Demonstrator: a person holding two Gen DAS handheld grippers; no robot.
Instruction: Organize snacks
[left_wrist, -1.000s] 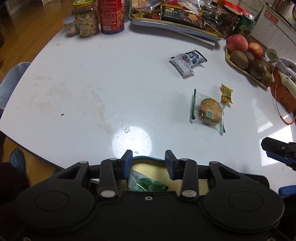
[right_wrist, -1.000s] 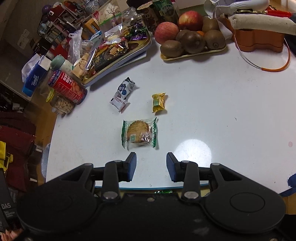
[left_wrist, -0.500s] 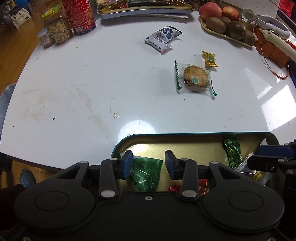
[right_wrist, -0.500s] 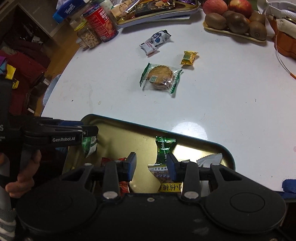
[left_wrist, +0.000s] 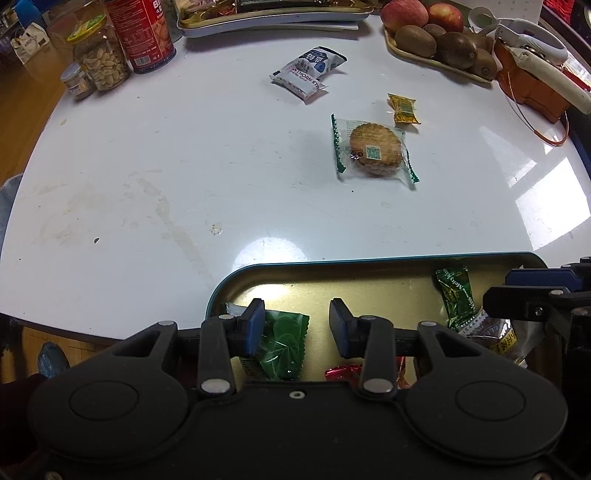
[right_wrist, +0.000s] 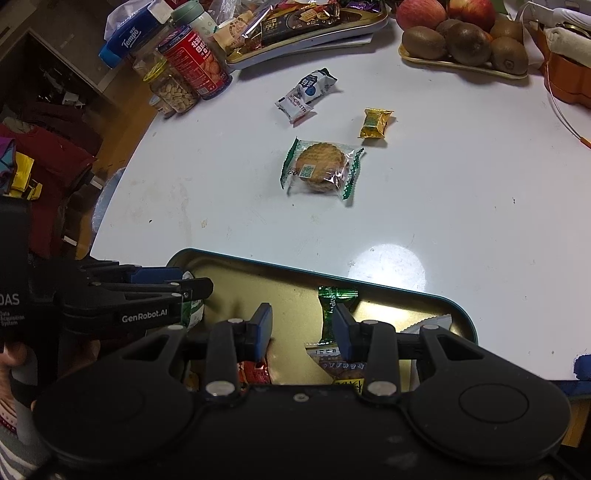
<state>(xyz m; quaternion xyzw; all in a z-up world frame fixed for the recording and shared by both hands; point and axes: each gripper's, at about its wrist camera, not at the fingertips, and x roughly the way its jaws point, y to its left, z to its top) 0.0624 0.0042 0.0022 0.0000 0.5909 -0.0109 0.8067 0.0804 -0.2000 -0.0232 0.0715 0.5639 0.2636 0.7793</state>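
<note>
A gold tin tray (left_wrist: 369, 275) with a teal rim lies at the table's near edge and holds several wrapped snacks; it also shows in the right wrist view (right_wrist: 266, 280). Three snacks lie loose on the white table: a wrapped round biscuit (left_wrist: 373, 149) (right_wrist: 319, 168), a small gold candy (left_wrist: 404, 109) (right_wrist: 375, 123) and a white-blue packet (left_wrist: 308, 72) (right_wrist: 306, 94). My left gripper (left_wrist: 296, 326) is open over the tray's left end. My right gripper (right_wrist: 301, 326) is open over the tray's right part. Neither holds anything.
At the back stand a snack-filled tray (left_wrist: 273, 16), a red can (left_wrist: 142, 33), a peanut jar (left_wrist: 101, 62) and a fruit tray with apples and kiwis (left_wrist: 439, 40). An orange box (left_wrist: 528, 85) sits far right. The table edge curves away on the left.
The gold tray has come into view beneath both grippers over the last second. Both cameras have pulled back and shifted, so the loose snacks sit farther off. Both grippers stay open.
</note>
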